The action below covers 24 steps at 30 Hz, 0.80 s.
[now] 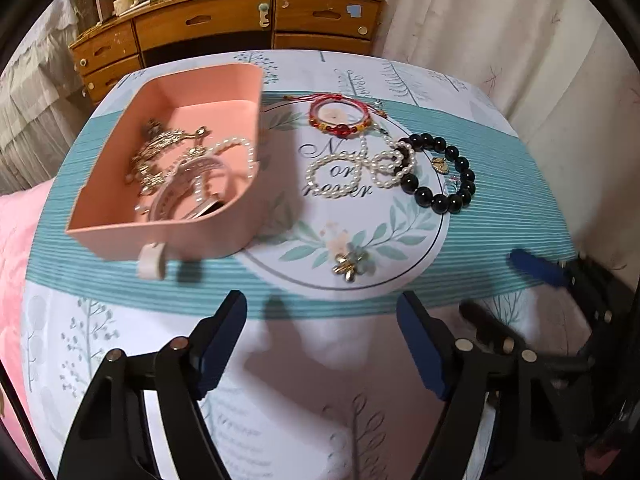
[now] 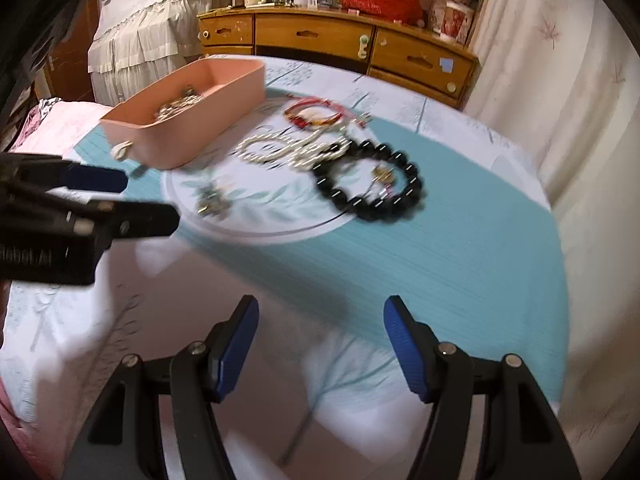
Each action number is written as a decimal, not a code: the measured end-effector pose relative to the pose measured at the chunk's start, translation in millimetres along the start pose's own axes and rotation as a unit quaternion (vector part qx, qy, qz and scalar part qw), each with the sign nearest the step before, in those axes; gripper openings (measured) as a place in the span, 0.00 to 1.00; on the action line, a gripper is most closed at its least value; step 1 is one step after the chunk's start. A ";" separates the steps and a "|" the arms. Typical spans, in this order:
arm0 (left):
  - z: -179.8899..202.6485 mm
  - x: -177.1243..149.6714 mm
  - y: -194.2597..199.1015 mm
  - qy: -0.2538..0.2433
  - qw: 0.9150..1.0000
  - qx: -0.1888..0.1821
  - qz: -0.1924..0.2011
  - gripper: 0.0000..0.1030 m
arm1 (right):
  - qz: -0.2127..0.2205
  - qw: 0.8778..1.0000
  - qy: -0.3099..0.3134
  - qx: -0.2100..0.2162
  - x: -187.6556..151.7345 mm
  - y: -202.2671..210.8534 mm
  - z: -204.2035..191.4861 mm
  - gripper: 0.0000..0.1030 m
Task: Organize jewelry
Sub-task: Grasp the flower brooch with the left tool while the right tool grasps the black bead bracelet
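Note:
A pink box [image 1: 172, 240] sits at the table's left, with gold chains [image 1: 160, 152] and a pearl strand [image 1: 240, 152] inside. To its right, on the cloth's round print, lie a red bracelet [image 1: 340, 118], a pearl necklace [image 1: 352, 164], a black bead bracelet [image 1: 440, 176] and a gold flower brooch [image 1: 350, 266]. My left gripper [image 1: 320, 300] hovers open just short of the brooch, with nothing between its pads. My right gripper [image 2: 322, 304] is open and empty too, nearer the table's front edge, with the black bead bracelet [image 2: 368, 184] ahead of it. In the right wrist view the left gripper [image 2: 148, 200] reaches in from the left.
A wooden dresser [image 1: 240, 24] with clutter on top stands behind the table. Pale curtains [image 1: 500, 32] hang at the right. Pink bedding [image 1: 16, 248] lies off the table's left edge. A small gold pendant [image 1: 440, 166] rests inside the black bracelet's ring.

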<state>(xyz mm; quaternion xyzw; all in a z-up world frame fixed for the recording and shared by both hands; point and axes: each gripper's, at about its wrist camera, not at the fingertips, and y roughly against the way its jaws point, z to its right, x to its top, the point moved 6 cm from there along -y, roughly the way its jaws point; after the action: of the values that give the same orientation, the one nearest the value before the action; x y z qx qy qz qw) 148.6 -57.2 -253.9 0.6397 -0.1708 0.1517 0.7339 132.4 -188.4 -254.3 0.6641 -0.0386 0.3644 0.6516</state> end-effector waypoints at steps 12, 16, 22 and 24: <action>17.8 8.6 -22.5 -0.028 0.998 0.047 0.015 0.40 | 0.051 0.998 -0.028 -0.006 44.9 -34.5 54.4 0.63; 19.4 11.7 -23.5 -0.024 0.998 0.049 0.020 0.36 | 0.057 0.996 -0.074 0.011 53.4 -39.5 66.9 0.63; 22.3 14.0 -25.5 -0.024 0.998 0.044 0.030 0.32 | 0.057 0.986 -0.149 0.040 61.7 -43.5 83.6 0.62; 24.7 13.9 -25.3 -0.030 0.998 0.035 0.035 0.30 | 0.046 0.984 -0.170 0.040 61.4 -48.4 89.6 0.50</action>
<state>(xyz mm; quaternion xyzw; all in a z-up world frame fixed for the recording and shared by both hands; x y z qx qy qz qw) 170.8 -85.0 -267.1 0.6628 -0.2099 0.1637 0.6999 241.6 -235.3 -251.8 0.7392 -0.1650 0.2772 0.5911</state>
